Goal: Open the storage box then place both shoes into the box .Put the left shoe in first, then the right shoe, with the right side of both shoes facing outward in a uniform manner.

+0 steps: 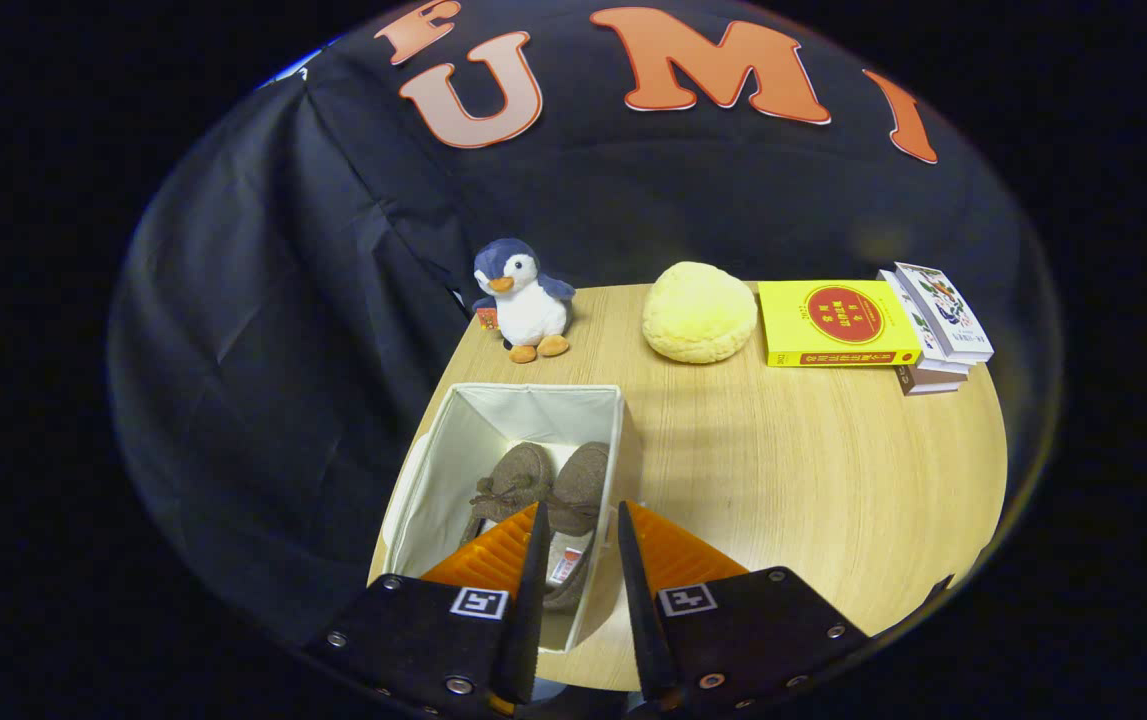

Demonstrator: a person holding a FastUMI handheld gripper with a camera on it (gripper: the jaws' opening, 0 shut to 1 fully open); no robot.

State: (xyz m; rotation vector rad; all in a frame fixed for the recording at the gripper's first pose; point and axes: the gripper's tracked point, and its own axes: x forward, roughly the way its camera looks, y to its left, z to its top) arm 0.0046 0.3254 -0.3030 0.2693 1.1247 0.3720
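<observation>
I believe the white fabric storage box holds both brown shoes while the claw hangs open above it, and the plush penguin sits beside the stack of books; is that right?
Not quite. The gripper view shows the plush penguin beyond the white fabric storage box, apart from the stack of books. The rest holds: both brown shoes lie inside, and the claw hangs open above.

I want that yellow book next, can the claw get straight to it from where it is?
Probably yes. The claw hangs open over the storage box, holding nothing. The yellow book lies beyond it across bare table, its near side unblocked; the yellow cushion sits beside it.
</observation>
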